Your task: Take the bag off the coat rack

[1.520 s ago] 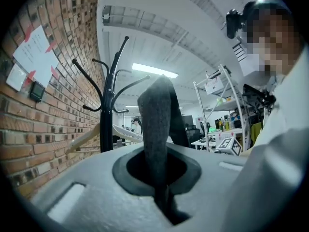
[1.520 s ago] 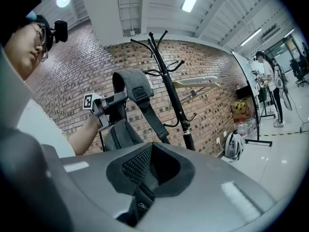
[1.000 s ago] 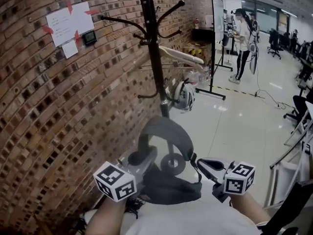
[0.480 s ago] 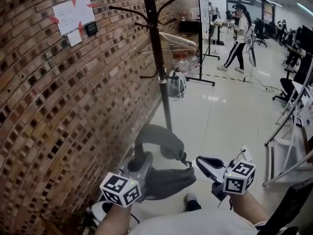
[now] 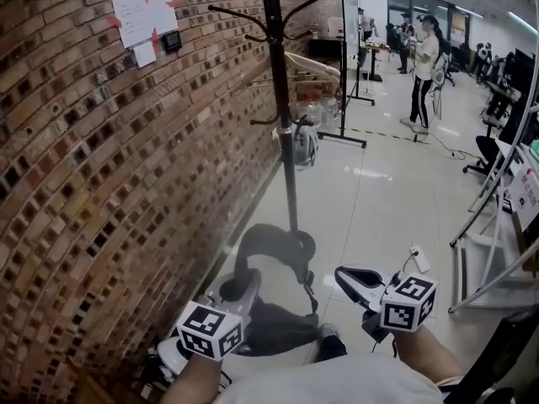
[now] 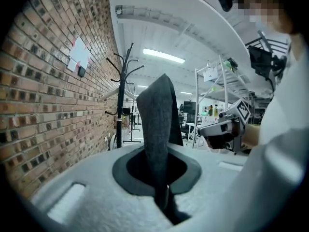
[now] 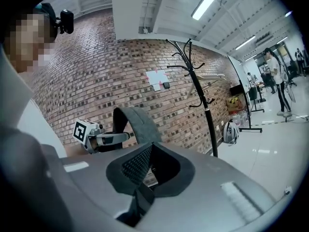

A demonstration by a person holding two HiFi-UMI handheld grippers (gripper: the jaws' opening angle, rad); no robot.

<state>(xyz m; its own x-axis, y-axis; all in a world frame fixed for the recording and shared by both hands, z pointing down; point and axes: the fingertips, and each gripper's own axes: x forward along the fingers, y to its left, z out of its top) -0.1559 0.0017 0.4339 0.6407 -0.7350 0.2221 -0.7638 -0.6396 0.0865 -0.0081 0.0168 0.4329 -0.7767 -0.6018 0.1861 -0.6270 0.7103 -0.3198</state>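
The grey bag (image 5: pixel 271 331) hangs off the black coat rack (image 5: pixel 286 141), low in front of me, with its wide strap (image 5: pixel 271 234) looping up. My left gripper (image 5: pixel 244 286) is shut on that strap; in the left gripper view the strap (image 6: pixel 157 129) rises straight out of the closed jaws of the left gripper (image 6: pixel 161 197). My right gripper (image 5: pixel 344 276) floats just right of the bag, a small gap away. Its jaws look shut in the right gripper view (image 7: pixel 140 197), with nothing seen between them. The strap (image 7: pixel 135 122) and left gripper (image 7: pixel 104 138) show beyond.
A brick wall (image 5: pixel 101 183) runs along the left, with paper notes (image 5: pixel 145 17). A helmet (image 5: pixel 305 146) hangs on the rack's lower hook. A person (image 5: pixel 425 66) stands far off by a board stand (image 5: pixel 345 66). A white frame (image 5: pixel 493 234) stands at right.
I have backed away from the coat rack, so its base now sits farther off. The bag hangs lower and looks smaller, and both grippers stayed at its sides.
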